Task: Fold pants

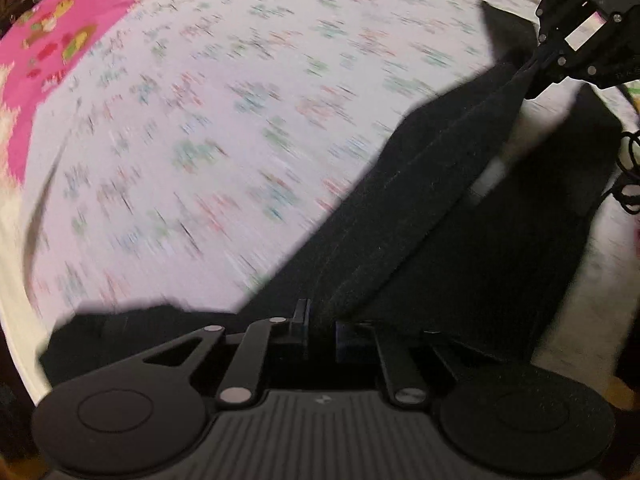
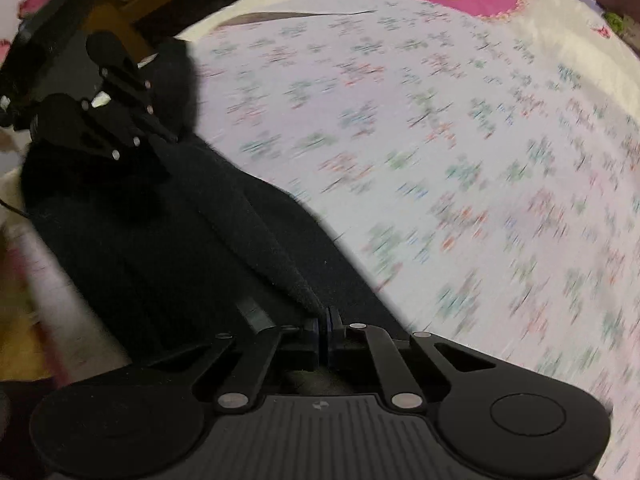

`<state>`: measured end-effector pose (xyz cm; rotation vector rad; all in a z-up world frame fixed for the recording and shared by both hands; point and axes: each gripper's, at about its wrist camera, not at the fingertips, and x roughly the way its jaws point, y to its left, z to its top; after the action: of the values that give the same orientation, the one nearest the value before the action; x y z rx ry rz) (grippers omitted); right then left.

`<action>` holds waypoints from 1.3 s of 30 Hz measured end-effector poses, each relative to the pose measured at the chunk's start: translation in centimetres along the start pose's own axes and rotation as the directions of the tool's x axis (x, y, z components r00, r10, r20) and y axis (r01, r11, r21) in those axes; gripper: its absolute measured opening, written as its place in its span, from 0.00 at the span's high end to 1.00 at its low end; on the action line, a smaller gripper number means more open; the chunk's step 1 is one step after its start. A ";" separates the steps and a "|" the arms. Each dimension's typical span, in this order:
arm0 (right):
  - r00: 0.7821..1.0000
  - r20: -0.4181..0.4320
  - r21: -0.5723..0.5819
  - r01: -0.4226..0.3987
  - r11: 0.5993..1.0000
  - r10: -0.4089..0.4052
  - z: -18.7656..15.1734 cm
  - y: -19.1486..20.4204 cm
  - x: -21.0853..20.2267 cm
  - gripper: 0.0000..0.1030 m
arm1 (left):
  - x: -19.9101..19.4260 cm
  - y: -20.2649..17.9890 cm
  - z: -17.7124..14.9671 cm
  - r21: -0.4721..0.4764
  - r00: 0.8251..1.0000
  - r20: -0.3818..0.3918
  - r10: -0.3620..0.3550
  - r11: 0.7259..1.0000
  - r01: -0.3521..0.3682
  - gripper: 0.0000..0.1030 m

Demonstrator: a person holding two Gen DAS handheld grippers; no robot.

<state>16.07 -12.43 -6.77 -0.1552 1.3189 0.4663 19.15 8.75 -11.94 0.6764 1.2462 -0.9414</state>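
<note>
Both grippers hold the black pants (image 1: 420, 216) pulled taut between them, above a bedsheet (image 1: 200, 120) with a small floral print and a pink patterned border (image 1: 60, 40).

Left gripper (image 1: 320, 326): fingers (image 1: 301, 314) nearly closed, pinching a thick fold of the pants edge between the pads. From these fingers the fabric runs up and right as a tight band to the other gripper's fingers, with a loose flap hanging to the right of the band.

Right gripper (image 2: 323, 326): fingers (image 2: 334, 320) fully closed on a thin ridge of the pants (image 2: 192, 240). From them the cloth stretches up and left to the left gripper (image 2: 158, 142), seen there clamped on the far end. The rest of the garment hangs dark on the left of these fingers; the bedsheet (image 2: 440, 140) lies to their right.

Background blurred by motion in both views. No readable writing or brand; only a small round emblem on each gripper body, too small to read. A coiled black cable (image 1: 628, 168) is at the far right edge of the left view.
</note>
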 end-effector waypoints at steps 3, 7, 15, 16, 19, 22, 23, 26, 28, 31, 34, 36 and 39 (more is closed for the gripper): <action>0.999 -0.022 0.016 -0.042 0.999 0.043 -2.5 2.4 -1.4 1.00 | -0.8 -3.1 -2.5 -0.037 0.999 -0.018 -0.039 0.999 0.038 0.80; 0.993 -0.057 0.097 -0.102 0.990 0.108 -5.9 4.3 -0.1 1.00 | 0.9 -6.1 -4.5 -0.097 0.998 -0.047 -0.037 0.995 0.032 0.80; 0.993 -0.076 0.109 -0.082 0.991 0.090 -9.2 6.1 3.6 1.00 | 1.6 -7.9 -7.3 -0.173 0.999 -0.039 -0.014 0.985 0.007 0.80; 0.993 -0.074 0.110 -0.083 0.990 0.091 -9.3 6.2 3.7 1.00 | 1.6 -8.0 -7.4 -0.177 0.999 -0.033 -0.006 0.984 0.000 0.80; 0.995 -0.069 0.111 -0.071 0.991 0.079 -10.3 6.7 3.7 1.00 | 1.9 -8.7 -8.0 -0.167 1.000 -0.027 0.016 0.986 -0.020 0.80; 0.995 -0.065 0.122 -0.068 0.990 0.077 -11.1 7.0 3.7 1.00 | 1.5 -9.1 -8.5 -0.172 1.000 -0.023 0.018 0.985 -0.022 0.80; 0.995 -0.061 0.136 -0.071 0.988 0.080 -11.4 7.0 3.6 1.00 | 1.4 -9.3 -8.6 -0.183 1.000 -0.019 0.015 0.983 -0.019 0.80; 0.995 -0.061 0.158 -0.069 0.985 0.079 -12.2 7.4 4.1 1.00 | 1.6 -9.5 -8.9 -0.175 0.999 -0.022 0.029 0.984 -0.033 0.79; 0.997 -0.052 0.160 -0.044 0.986 0.053 -12.5 7.5 4.9 1.00 | 2.3 -10.5 -9.0 -0.114 0.997 -0.025 0.068 0.991 -0.071 0.79; 0.998 -0.060 0.147 -0.011 0.989 0.020 -12.4 7.9 5.8 1.00 | 3.0 -11.4 -9.0 -0.081 0.994 -0.027 0.106 0.991 -0.108 0.77; 0.999 -0.045 0.129 0.006 0.992 0.000 -12.5 8.4 5.2 0.88 | 2.3 -11.3 -9.1 -0.123 0.995 -0.009 0.098 0.987 -0.099 0.72; 1.000 -0.027 0.158 0.012 0.987 -0.007 -13.2 8.6 4.3 0.72 | 1.4 -11.3 -9.0 -0.148 0.996 0.003 0.092 0.985 -0.091 0.71; 1.000 0.024 0.193 0.011 0.981 -0.016 -14.1 8.8 2.3 0.71 | 0.0 -11.8 -8.8 -0.165 0.996 0.028 0.082 0.983 -0.077 0.70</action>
<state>0.22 -9.19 -11.24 0.0028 1.3294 0.3256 4.57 10.65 -13.06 0.5734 1.2416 -0.7726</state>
